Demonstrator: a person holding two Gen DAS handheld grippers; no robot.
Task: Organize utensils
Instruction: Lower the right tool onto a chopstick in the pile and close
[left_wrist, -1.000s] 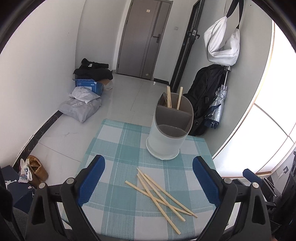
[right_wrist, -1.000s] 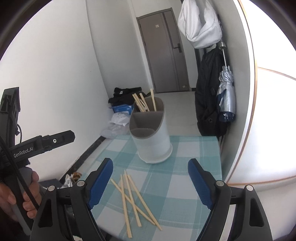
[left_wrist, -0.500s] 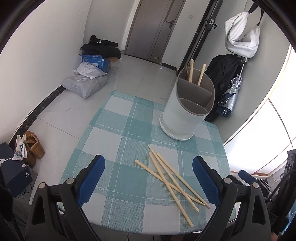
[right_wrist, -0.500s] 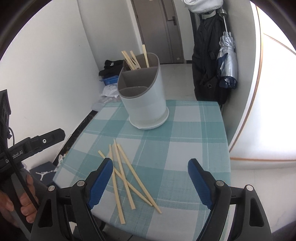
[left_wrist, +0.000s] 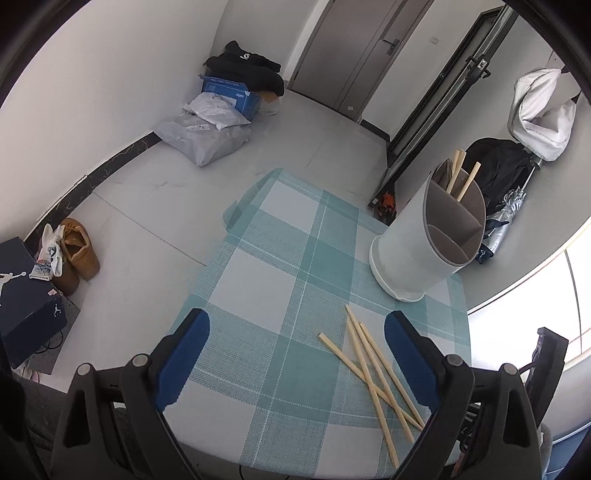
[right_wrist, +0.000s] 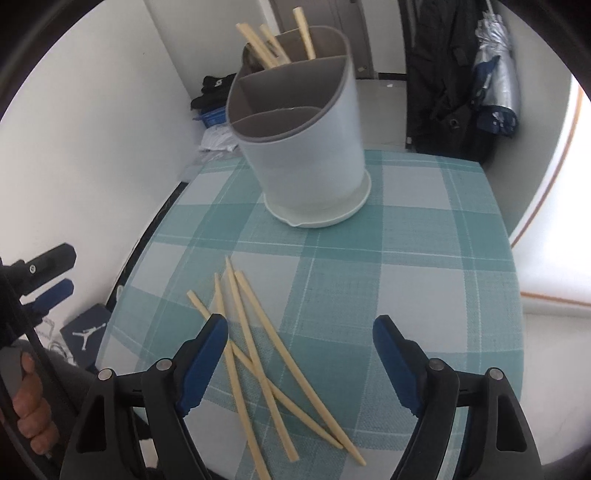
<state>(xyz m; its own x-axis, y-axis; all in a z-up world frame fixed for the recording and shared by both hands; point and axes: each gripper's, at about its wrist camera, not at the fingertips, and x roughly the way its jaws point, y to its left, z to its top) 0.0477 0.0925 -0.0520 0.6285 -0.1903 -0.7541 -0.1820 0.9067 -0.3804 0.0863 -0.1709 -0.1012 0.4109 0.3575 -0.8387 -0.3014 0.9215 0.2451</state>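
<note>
Several loose wooden chopsticks (right_wrist: 258, 339) lie crossed on the teal checked tablecloth (right_wrist: 424, 280); in the left wrist view the chopsticks (left_wrist: 373, 373) lie near the front right. A white utensil holder (right_wrist: 306, 147) with grey dividers stands behind them, with a few chopsticks in its rear compartment; it also shows in the left wrist view (left_wrist: 417, 254). My right gripper (right_wrist: 300, 363) is open and empty just above the loose chopsticks. My left gripper (left_wrist: 293, 363) is open and empty above the table's near left part.
The small table's edges fall off on all sides. On the floor to the left are shoes (left_wrist: 74, 251), a dark shoebox (left_wrist: 26, 299), grey parcel bags (left_wrist: 207, 133) and a blue box (left_wrist: 229, 90). A black bag and folded umbrella (right_wrist: 491, 74) hang at the right wall.
Both grippers have tilted downward and moved closer to the table. The right gripper has come nearer the loose chopsticks. The left one has shifted left. Both stay open.
</note>
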